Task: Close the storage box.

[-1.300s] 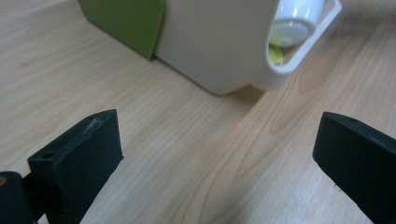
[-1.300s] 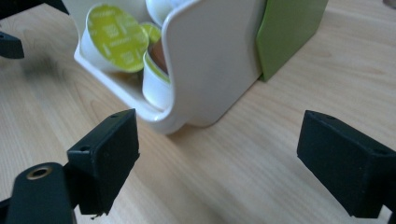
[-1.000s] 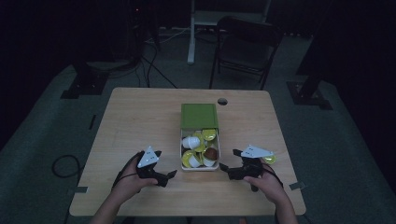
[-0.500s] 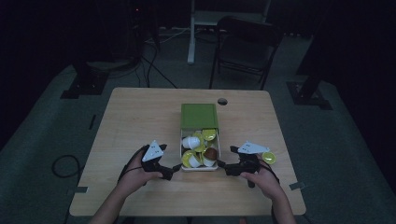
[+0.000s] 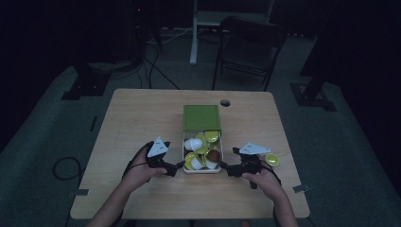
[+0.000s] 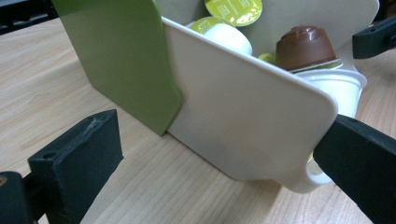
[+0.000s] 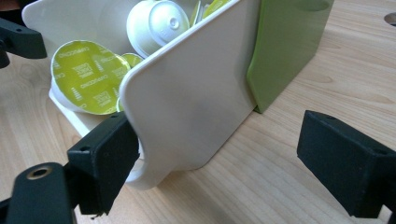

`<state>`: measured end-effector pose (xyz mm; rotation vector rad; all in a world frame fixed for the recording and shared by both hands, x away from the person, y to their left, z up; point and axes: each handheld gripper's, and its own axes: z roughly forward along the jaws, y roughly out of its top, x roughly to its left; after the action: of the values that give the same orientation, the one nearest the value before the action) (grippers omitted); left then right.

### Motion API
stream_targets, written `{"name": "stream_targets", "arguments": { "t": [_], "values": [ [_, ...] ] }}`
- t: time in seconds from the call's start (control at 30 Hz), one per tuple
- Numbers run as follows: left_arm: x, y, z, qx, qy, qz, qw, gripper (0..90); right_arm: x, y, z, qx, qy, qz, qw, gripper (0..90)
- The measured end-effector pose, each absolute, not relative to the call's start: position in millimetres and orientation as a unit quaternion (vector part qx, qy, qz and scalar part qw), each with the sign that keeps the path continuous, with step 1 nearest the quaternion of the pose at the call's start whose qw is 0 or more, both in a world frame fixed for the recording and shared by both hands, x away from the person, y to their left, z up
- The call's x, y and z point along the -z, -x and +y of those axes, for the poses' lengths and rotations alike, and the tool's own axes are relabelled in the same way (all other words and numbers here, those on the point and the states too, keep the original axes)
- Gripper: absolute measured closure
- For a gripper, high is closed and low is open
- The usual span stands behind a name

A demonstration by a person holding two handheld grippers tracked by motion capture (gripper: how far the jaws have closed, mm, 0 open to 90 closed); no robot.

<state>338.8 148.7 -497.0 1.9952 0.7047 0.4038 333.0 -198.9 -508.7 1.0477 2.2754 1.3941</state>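
Observation:
A green box (image 5: 201, 117) stands mid-table with its white drawer (image 5: 202, 171) pulled out toward me. The drawer holds several coffee capsules: yellow-green lidded ones (image 7: 88, 79), white ones (image 7: 156, 23) and a brown one (image 6: 303, 44). My left gripper (image 5: 178, 166) is open at the drawer's front left corner, and the white side wall (image 6: 243, 116) lies between its jaws (image 6: 215, 172). My right gripper (image 5: 222, 166) is open at the front right corner, its jaws (image 7: 224, 163) straddling the other wall (image 7: 196, 93). Neither holds anything.
One loose yellow-green capsule (image 5: 272, 159) lies on the table (image 5: 142, 113) right of my right hand. A round cable hole (image 5: 225, 102) sits behind the box. A folding chair (image 5: 246, 47) stands beyond the far edge.
Both grippers have moved inward from the sides, up to the drawer's front corners. The drawer and box have not moved.

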Motion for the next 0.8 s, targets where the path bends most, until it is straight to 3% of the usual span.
{"name": "stream_targets", "arguments": {
  "t": [0.8],
  "values": [
    [495,-352,150,-0.17,-0.816,0.294,0.468,1.6,505,-343,-193,-0.474,-0.355,0.792,0.144,12.2]
  ]
}}
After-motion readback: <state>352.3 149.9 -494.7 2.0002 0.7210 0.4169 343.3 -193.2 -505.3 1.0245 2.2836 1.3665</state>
